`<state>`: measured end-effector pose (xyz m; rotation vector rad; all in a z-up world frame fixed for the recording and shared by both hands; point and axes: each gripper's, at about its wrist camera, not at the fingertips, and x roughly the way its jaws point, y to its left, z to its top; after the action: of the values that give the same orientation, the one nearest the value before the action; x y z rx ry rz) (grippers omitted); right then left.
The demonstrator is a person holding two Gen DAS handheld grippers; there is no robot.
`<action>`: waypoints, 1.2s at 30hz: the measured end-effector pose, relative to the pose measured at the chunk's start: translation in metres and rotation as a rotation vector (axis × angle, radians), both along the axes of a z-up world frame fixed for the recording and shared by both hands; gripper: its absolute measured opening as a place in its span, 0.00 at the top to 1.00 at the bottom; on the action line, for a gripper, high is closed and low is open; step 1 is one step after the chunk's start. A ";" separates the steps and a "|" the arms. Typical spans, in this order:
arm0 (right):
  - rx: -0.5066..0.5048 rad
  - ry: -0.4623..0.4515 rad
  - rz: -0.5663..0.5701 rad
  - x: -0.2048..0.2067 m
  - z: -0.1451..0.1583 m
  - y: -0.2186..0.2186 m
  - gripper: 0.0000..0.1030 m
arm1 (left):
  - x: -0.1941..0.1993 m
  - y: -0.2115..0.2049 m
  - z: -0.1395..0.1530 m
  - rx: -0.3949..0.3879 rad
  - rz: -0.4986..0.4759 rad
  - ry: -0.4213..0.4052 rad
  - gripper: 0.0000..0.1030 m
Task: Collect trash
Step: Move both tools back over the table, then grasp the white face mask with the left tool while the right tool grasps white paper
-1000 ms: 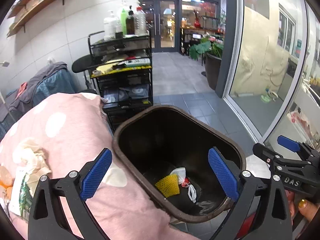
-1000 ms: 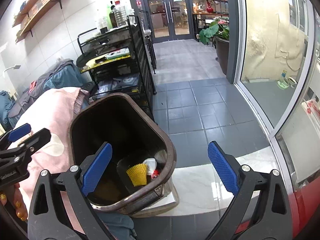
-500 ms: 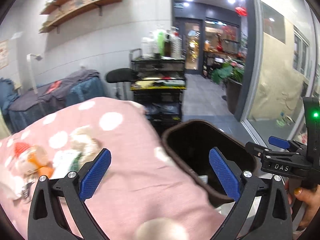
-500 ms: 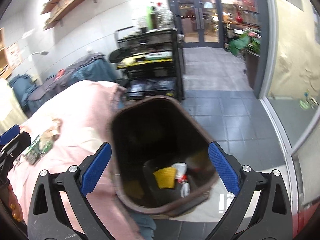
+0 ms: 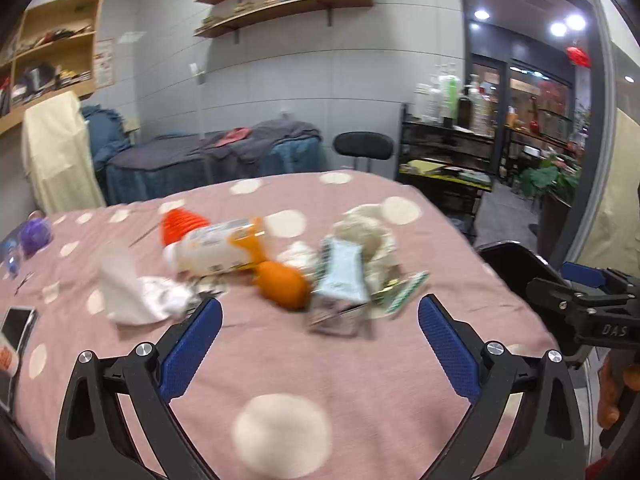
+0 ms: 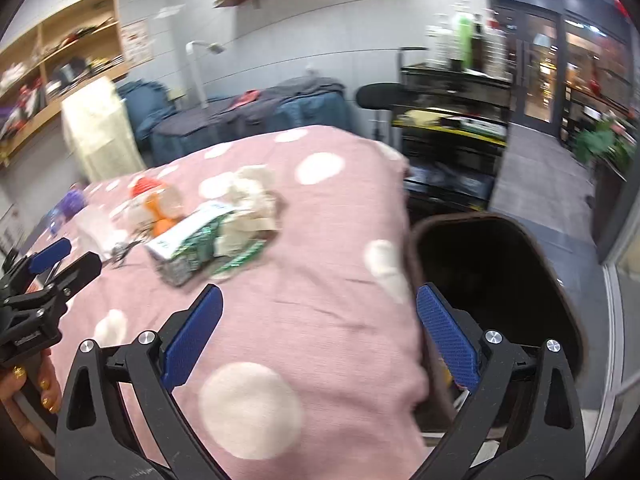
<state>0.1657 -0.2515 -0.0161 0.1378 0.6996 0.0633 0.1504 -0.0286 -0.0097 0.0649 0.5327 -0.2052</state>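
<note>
left claw wide, empty | right claw wide, empty | trash pile straight ahead of left, nearer it | bin at bed's right edge

My finger pads are blue with a fine mesh texture, on black frames. The cover below me is dusty pink with white polka dots. On it lie an orange bottle, white tissue and pale blue packet; the bin is dark brown.

left tongs: spread wide, nothing held | right tongs: spread wide, nothing held
</note>
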 end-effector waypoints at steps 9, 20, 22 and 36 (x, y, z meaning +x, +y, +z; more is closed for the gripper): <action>0.009 0.043 0.189 0.026 -0.002 0.070 0.07 | 0.010 0.105 -0.018 0.019 0.209 0.047 0.06; 0.038 0.107 0.421 0.064 0.001 0.161 0.07 | 0.072 0.172 -0.024 -0.035 0.307 0.122 0.14; 0.049 0.132 0.467 0.075 0.001 0.178 0.07 | 0.089 0.176 -0.028 -0.029 0.307 0.144 0.16; -0.012 0.294 0.554 0.162 -0.034 0.287 0.27 | 0.135 0.190 -0.047 -0.100 0.295 0.234 0.50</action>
<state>0.3273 0.0356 -0.0505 -0.0639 1.0162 0.5782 0.2851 0.1619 -0.0566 -0.1363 0.7566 0.0500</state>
